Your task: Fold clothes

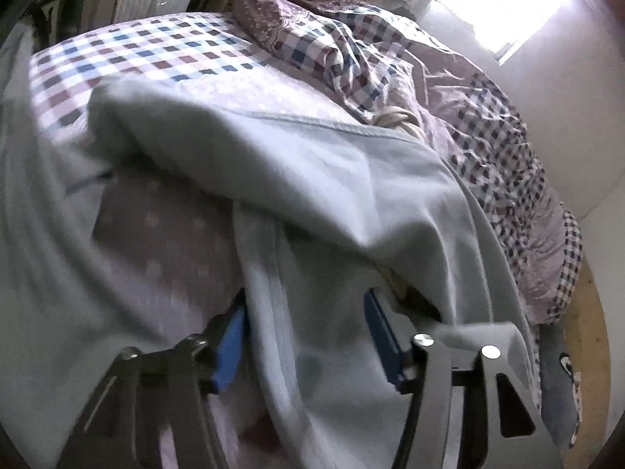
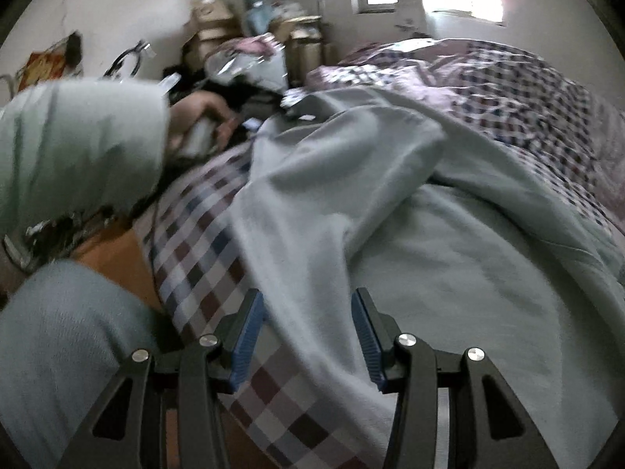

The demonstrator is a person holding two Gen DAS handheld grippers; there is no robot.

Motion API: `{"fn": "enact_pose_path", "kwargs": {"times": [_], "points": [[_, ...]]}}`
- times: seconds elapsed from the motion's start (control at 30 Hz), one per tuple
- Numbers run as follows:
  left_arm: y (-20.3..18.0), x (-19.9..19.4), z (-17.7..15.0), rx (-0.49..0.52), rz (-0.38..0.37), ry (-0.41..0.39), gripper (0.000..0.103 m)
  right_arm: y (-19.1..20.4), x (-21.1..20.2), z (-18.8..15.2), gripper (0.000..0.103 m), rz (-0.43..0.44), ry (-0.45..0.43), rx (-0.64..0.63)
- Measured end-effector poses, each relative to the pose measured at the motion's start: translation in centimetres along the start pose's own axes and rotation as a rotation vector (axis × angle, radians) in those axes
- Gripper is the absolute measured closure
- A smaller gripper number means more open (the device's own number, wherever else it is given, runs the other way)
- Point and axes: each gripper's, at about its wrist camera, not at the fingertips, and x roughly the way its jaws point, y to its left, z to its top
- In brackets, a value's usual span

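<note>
A pale grey-green garment (image 1: 312, 179) lies rumpled over the bed, one fold raised with a stitched hem across it. My left gripper (image 1: 304, 340) points down into it. A bunched fold fills the gap between its blue pads (image 1: 230, 348), and cloth drapes over the right finger; the jaws stand wide apart. In the right wrist view the same garment (image 2: 429, 254) spreads across the bed. My right gripper (image 2: 308, 336) hovers at its near edge, open, with the cloth's border and the checked sheet (image 2: 203, 265) between the pads.
A crumpled checked quilt (image 1: 488, 125) (image 2: 527, 90) is heaped on the far side of the bed. A person's light green sleeve (image 2: 78, 144) and hand (image 2: 199, 117) are at the left. Boxes and clutter (image 2: 211, 19) stand by the wall. Wooden floor (image 1: 590, 332) shows beside the bed.
</note>
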Motion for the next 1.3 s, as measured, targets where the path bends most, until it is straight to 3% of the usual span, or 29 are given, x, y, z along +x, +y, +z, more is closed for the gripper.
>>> {"fn": "enact_pose_path", "kwargs": {"times": [0.07, 0.13, 0.3, 0.5, 0.57, 0.7, 0.83, 0.97, 1.07, 1.2, 1.3], "points": [[0.4, 0.8, 1.0, -0.009, 0.013, 0.007, 0.068, 0.4, 0.3, -0.2, 0.053, -0.004, 0.006, -0.022], [1.1, 1.3, 1.7, -0.031, 0.028, 0.020, 0.094, 0.5, 0.7, -0.2, 0.053, -0.014, 0.012, -0.033], [2.2, -0.8, 1.7, -0.082, -0.019, -0.028, 0.099, 0.9, 2.2, -0.7, 0.053, -0.056, 0.081, -0.076], [1.8, -7.4, 1.7, -0.099, -0.083, -0.168, 0.101, 1.5, 3.2, -1.3, 0.053, -0.111, 0.113, -0.122], [2.2, -10.7, 1.5, -0.109, -0.120, -0.234, 0.101, 1.6, 2.9, -1.2, 0.061, -0.114, 0.099, -0.126], [3.2, -16.9, 0.5, -0.111, -0.156, -0.340, 0.101, 1.9, 2.6, -1.0, 0.089, -0.168, 0.085, -0.157], [5.1, -21.7, -1.9, -0.104, -0.112, -0.408, 0.101, 2.4, 2.3, -1.1, 0.099, -0.167, 0.081, -0.188], [7.9, -25.1, -6.2, -0.106, -0.060, -0.486, 0.101, 3.5, 0.5, -1.3, 0.101, -0.138, 0.069, -0.244], [11.4, -24.6, -9.0, -0.153, -0.003, -0.436, 0.101, 3.1, -0.4, -1.2, 0.101, -0.118, 0.063, -0.240], [16.9, -21.9, -12.3, -0.254, 0.072, -0.298, 0.101, 2.9, 1.1, -2.1, 0.101, -0.097, 0.139, -0.254], [20.1, -19.3, -13.9, -0.313, 0.050, -0.192, 0.095, 3.2, 2.5, -2.7, 0.101, -0.114, 0.186, -0.283]]}}
